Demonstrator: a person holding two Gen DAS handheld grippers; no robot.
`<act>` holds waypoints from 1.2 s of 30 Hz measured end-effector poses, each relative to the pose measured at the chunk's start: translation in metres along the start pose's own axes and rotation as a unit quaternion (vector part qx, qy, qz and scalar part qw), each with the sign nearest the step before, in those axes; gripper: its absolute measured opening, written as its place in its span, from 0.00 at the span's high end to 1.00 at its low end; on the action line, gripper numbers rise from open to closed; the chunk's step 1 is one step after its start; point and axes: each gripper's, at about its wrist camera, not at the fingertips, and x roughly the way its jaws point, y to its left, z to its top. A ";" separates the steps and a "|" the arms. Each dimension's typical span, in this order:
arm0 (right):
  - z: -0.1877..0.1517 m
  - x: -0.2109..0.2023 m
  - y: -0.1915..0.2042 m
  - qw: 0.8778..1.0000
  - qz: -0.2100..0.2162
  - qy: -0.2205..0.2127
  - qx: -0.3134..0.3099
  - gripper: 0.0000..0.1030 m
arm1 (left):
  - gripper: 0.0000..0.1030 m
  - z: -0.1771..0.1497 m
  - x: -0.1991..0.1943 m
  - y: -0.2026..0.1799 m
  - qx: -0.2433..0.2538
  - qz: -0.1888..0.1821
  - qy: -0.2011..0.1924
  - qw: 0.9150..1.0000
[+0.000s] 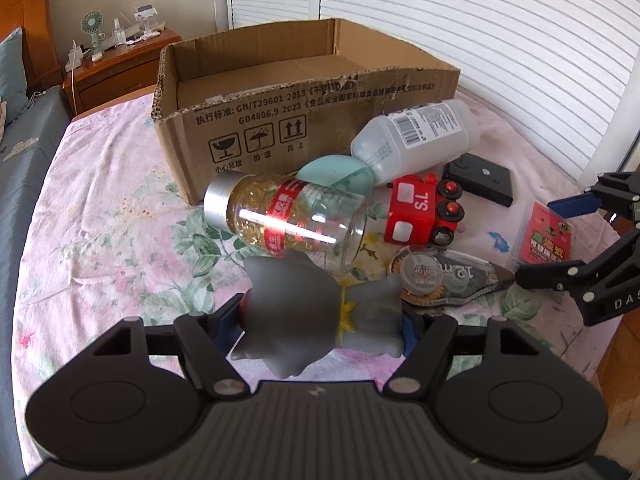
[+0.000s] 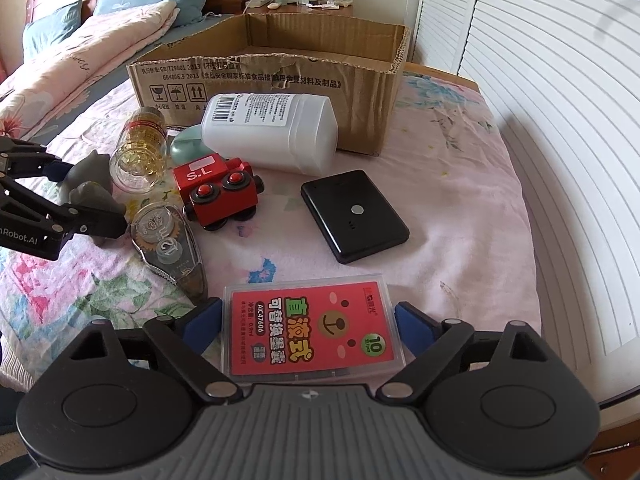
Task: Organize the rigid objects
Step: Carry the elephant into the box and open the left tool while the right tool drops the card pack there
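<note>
A grey rubber animal toy (image 1: 308, 316) sits crosswise between the blue pads of my left gripper (image 1: 320, 326), which is shut on it low over the flowered bedspread (image 1: 100, 220). My right gripper (image 2: 310, 316) is shut on a flat red refill box (image 2: 316, 332), a pad against each long side. Just ahead lie a glass jar (image 1: 288, 220), a white bottle (image 2: 272, 132), a red toy train (image 2: 216, 188), a black power bank (image 2: 356, 212), a correction-tape dispenser (image 2: 168, 240) and a teal oval thing (image 1: 336, 172). Behind them stands an open cardboard box (image 1: 304, 120).
The bed's right edge (image 2: 516, 184) runs along white louvred doors (image 2: 540, 80). Pillows (image 2: 120, 12) and a folded quilt lie at the far left. A wooden nightstand (image 1: 120, 56) with a small fan stands behind the cardboard box.
</note>
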 end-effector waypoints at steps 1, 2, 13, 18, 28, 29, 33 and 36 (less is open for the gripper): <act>0.000 0.000 0.000 1.000 -0.002 0.001 0.003 0.09 | 0.30 0.000 -0.001 0.000 0.001 0.001 0.003 1.000; 0.001 0.000 0.000 1.000 -0.006 0.003 0.008 0.09 | 0.30 0.000 -0.003 0.000 0.001 0.001 0.006 1.000; 0.015 -0.025 -0.009 0.999 0.000 -0.022 0.024 0.09 | 0.30 0.011 -0.043 0.004 0.037 0.003 0.005 0.999; 0.028 -0.036 -0.009 0.999 0.007 -0.040 0.015 0.09 | 0.30 0.028 -0.051 0.009 0.040 0.004 -0.011 0.999; 0.062 -0.056 -0.010 0.996 0.022 -0.090 0.000 0.09 | 0.30 0.088 -0.054 0.022 0.053 0.023 -0.055 0.997; 0.068 -0.057 -0.010 0.995 0.023 -0.096 -0.002 0.09 | 0.30 0.097 -0.051 0.024 0.053 0.027 -0.058 0.997; 0.086 -0.061 -0.011 0.993 0.030 -0.111 -0.012 0.09 | 0.30 0.132 -0.030 0.035 0.051 0.028 -0.051 0.997; 0.101 -0.061 -0.011 0.992 0.031 -0.119 -0.018 0.09 | 0.30 0.154 -0.008 0.044 0.038 0.031 -0.034 0.998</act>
